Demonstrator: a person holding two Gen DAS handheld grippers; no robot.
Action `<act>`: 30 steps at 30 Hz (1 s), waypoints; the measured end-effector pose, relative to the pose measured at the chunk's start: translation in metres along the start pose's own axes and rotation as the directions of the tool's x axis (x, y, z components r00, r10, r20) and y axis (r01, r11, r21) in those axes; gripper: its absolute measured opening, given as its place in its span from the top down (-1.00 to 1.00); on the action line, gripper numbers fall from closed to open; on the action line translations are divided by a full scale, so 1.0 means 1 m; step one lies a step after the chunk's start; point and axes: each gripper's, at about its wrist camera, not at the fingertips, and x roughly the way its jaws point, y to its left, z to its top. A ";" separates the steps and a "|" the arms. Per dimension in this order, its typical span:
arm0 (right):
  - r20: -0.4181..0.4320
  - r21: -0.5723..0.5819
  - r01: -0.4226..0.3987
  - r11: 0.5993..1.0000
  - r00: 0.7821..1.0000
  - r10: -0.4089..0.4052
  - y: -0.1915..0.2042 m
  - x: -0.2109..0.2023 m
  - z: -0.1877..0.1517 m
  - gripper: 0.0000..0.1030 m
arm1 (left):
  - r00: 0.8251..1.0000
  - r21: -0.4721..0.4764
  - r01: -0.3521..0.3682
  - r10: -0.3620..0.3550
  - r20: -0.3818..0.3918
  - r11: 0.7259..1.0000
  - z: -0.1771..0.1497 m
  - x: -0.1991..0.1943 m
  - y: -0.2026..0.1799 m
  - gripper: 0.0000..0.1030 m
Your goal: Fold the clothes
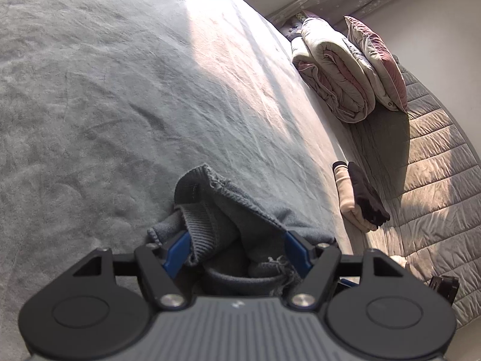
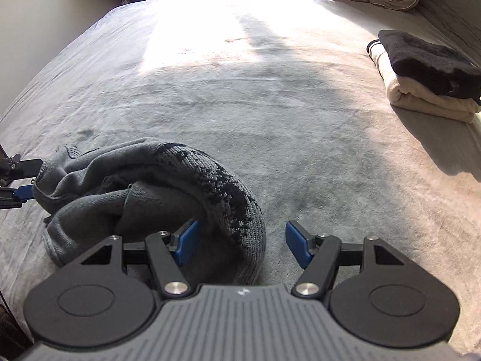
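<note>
Crumpled grey knit sweater (image 2: 156, 192) near on the grey fleece bed cover (image 2: 300, 126), left gripper (image 1: 237, 252) spread wide with bunched cloth between its fingers, grip uncertain, right gripper (image 2: 242, 245) released beside its dark-patterned fold.

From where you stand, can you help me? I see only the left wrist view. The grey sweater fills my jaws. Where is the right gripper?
Observer: The right gripper is open at the sweater's other end, near its dark-speckled knit edge, holding nothing.
Operator: Does the sweater lie flat?
Observer: No. It is bunched in a curved heap on the grey bed cover.
Operator: Is the left gripper visible to you?
Observer: Yes, the left gripper shows at the far left edge, its fingers against the cloth. Whether it has closed on the cloth, I cannot tell.
</note>
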 end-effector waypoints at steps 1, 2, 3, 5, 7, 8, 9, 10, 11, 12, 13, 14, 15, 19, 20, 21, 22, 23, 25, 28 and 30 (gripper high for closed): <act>-0.001 0.002 0.000 1.000 1.000 0.000 0.000 0.006 -0.001 -0.31 | 1.000 0.009 0.002 -0.002 -0.007 1.000 0.000 0.000 -0.001 -0.41; 0.000 0.002 0.002 1.000 1.000 -0.002 0.000 0.008 -0.003 -0.28 | 1.000 0.016 0.004 -0.004 -0.016 1.000 -0.001 0.001 -0.001 -0.46; 0.006 0.003 0.006 1.000 1.000 -0.006 0.001 0.009 -0.004 -0.05 | 1.000 0.019 0.004 -0.004 -0.024 1.000 -0.001 0.002 -0.001 -0.53; 0.008 0.013 -0.002 1.000 1.000 0.001 0.002 0.009 -0.005 0.55 | 0.999 0.020 0.005 -0.004 -0.040 1.000 -0.001 0.002 0.000 -0.55; 0.016 0.023 -0.003 1.000 1.000 0.003 0.005 0.004 -0.005 0.62 | 0.998 0.011 0.020 -0.020 -0.053 1.000 0.000 0.005 0.002 -0.55; 0.024 0.024 -0.007 1.000 1.000 0.006 0.007 -0.001 -0.006 0.74 | 0.998 0.004 0.028 -0.028 -0.061 1.000 0.000 0.006 0.002 -0.56; 0.032 0.027 -0.022 0.999 0.999 0.021 0.009 -0.007 -0.005 0.76 | 0.997 0.000 0.033 -0.033 -0.068 0.999 0.000 0.007 0.003 -0.55; 0.040 0.031 -0.040 0.999 0.998 0.039 0.010 -0.014 -0.004 0.77 | 0.997 0.001 0.031 -0.031 -0.072 1.000 -0.001 0.009 0.003 -0.55; 0.046 0.037 -0.069 0.997 0.997 0.067 0.012 -0.021 -0.003 0.77 | 0.997 0.004 0.023 -0.023 -0.072 1.000 -0.001 0.011 0.002 -0.52; 0.051 0.039 -0.100 0.994 0.994 0.098 0.014 -0.029 -0.002 0.78 | 0.997 0.004 0.015 -0.015 -0.070 1.000 -0.002 0.012 0.003 -0.45; 0.055 0.039 -0.137 0.990 0.989 0.134 0.017 -0.038 -0.001 0.78 | 0.998 -0.002 0.006 -0.006 -0.063 1.000 -0.002 0.013 0.003 -0.34; 0.056 0.036 -0.171 0.985 0.984 0.169 0.020 -0.046 -0.001 0.78 | 0.998 -0.013 -0.003 0.002 -0.059 1.000 -0.002 0.014 0.005 0.04; 0.053 0.030 -0.205 0.978 0.978 0.203 0.025 -0.052 -0.001 0.78 | 0.998 -0.031 -0.008 0.006 -0.062 0.999 -0.002 0.015 0.008 0.28; 0.026 0.002 -0.325 0.946 0.946 0.324 0.050 -0.070 -0.006 0.78 | 0.999 -0.057 -0.029 0.027 -0.034 0.998 0.000 0.007 0.015 0.87; 0.017 -0.003 -0.350 0.937 0.937 0.350 0.057 -0.072 -0.008 0.78 | 0.999 -0.055 -0.034 0.033 -0.020 0.998 0.000 0.003 0.016 0.89; 0.005 -0.006 -0.375 0.927 0.927 0.375 0.065 -0.073 -0.010 0.78 | 0.999 -0.054 -0.039 0.039 -0.007 0.998 0.001 -0.001 0.017 0.89; -0.009 -0.007 -0.401 0.916 0.916 0.401 0.073 -0.073 -0.013 0.78 | 0.999 -0.052 -0.044 0.044 0.007 0.998 0.002 -0.004 0.019 0.90; -0.021 -0.009 -0.423 0.906 0.906 0.422 0.080 -0.072 -0.015 0.78 | 0.999 -0.051 -0.049 0.050 0.021 0.998 0.003 -0.008 0.020 0.90; -0.048 -0.017 -0.469 0.883 0.882 0.468 0.097 -0.070 -0.019 0.78 | 0.997 -0.048 -0.058 0.061 0.049 0.997 0.004 -0.016 0.022 0.90; -0.096 -0.035 -0.537 0.843 0.841 0.532 0.128 -0.063 -0.024 0.78 | 0.992 -0.045 -0.077 0.081 0.093 0.996 0.007 -0.028 0.026 0.91; -0.131 -0.050 -0.566 0.823 0.820 0.557 0.148 -0.056 -0.028 0.78 | 0.985 -0.046 -0.111 0.117 0.130 0.993 0.010 -0.038 0.032 0.92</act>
